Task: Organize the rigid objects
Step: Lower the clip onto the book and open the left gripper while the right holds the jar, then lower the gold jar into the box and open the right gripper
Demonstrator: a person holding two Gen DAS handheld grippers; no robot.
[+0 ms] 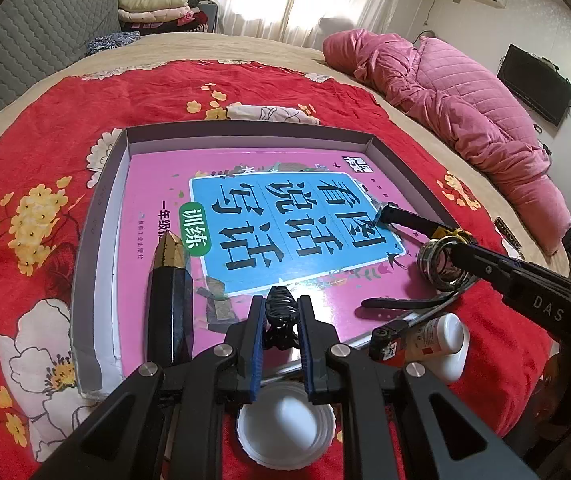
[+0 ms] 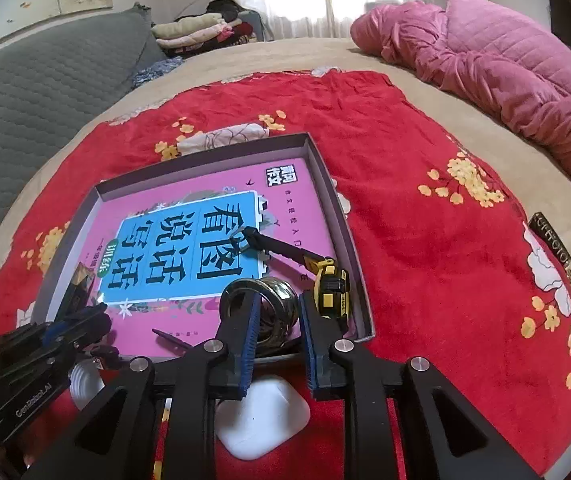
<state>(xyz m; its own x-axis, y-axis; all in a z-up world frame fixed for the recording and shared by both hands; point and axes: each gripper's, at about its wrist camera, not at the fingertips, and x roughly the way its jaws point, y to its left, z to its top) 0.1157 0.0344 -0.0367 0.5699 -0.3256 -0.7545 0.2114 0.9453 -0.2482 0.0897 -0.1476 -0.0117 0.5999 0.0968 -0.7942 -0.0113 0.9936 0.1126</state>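
A shallow grey box (image 1: 97, 216) holds a pink book (image 1: 157, 200) on the red floral blanket. My left gripper (image 1: 281, 312) is shut on a black hair claw clip (image 1: 281, 308) above the book's near edge. My right gripper (image 2: 277, 312) is shut on a shiny metal ring-shaped piece (image 2: 273, 300), also seen in the left wrist view (image 1: 441, 260), over the box's near right corner. A yellow tape measure (image 2: 331, 292) with its black tape drawn out lies in the box. A dark gold-tipped block (image 1: 169, 288) lies at the box's left.
A white lid (image 1: 285, 428) and a white-capped bottle (image 1: 429, 340) lie before the box. A white rounded case (image 2: 265, 420) lies under my right gripper. A black strap (image 1: 397, 303) rests on the book. A pink quilt (image 1: 465, 100) lies far right.
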